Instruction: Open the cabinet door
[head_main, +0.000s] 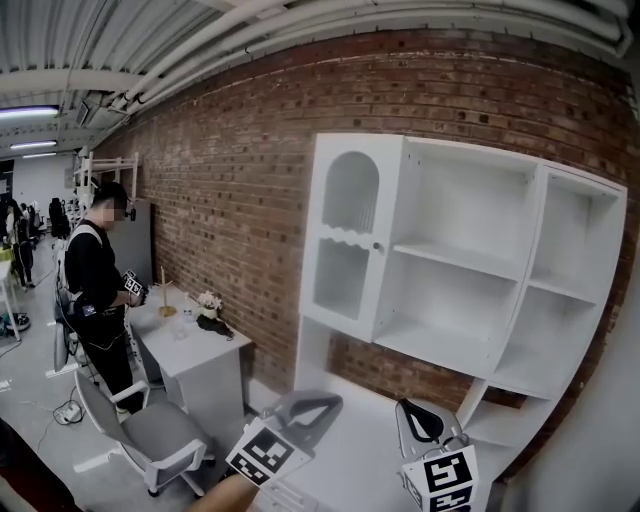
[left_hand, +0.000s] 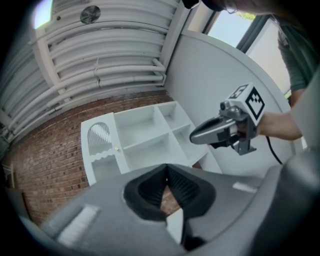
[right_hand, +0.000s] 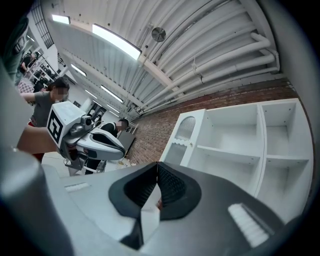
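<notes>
Brick wall (head_main: 220, 190) behind. White cabinet (head_main: 532, 262) stands against it, open shelves on its right. Arched cabinet door (head_main: 345, 240) takes the upper left section and looks flush with the frame. Left tongs (left_hand: 167, 167) and right tongs (right_hand: 157, 165) sit low, well short of the door; both are closed and hold nothing. Small knob (head_main: 378, 245) at the door's right edge.

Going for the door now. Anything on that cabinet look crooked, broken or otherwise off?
Nothing stands out. The cabinet stands straight against the brick wall, its door looks closed and flush with the knob in place, and the open shelves show no damage.
</notes>
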